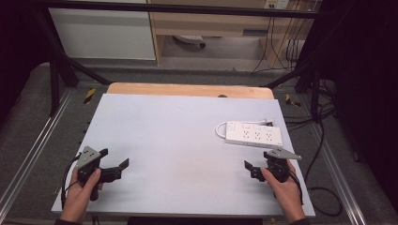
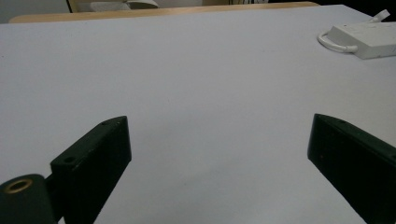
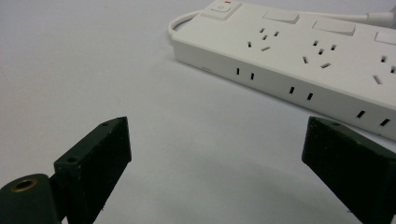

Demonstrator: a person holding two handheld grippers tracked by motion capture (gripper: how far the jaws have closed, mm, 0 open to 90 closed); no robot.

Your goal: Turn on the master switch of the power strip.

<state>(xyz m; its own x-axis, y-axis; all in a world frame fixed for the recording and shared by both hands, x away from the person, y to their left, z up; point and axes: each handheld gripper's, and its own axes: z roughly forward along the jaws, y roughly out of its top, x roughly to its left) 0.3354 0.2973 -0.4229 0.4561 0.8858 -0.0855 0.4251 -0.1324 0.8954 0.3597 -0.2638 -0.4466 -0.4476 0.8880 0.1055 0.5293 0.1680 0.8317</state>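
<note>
A: Where does the power strip [image 1: 254, 135] lie?

B: Flat on the white table [image 1: 178, 140], at its right side toward the far half, sockets facing up. Its white cable [image 1: 220, 129] loops out from the left end, beside the switch with the red mark.

A: And the right gripper [image 1: 259, 164]?

B: It sits low over the table near the right front, held in the person's right hand [image 1: 285, 190]. The strip is just beyond it, close but not touching. In the right gripper view the two black jaws stand wide apart, with only bare table between them, and the strip's side wall with its slots runs across just ahead of them.

A: So nothing is held there?

B: Nothing. The jaws are spread and empty.

A: The left gripper [image 1: 114, 162]?

B: At the left front of the table, in the left hand [image 1: 82, 192], well apart from the strip. In the left gripper view its jaws also stand wide, with bare table between them, and the strip shows far off at the upper right.
</note>
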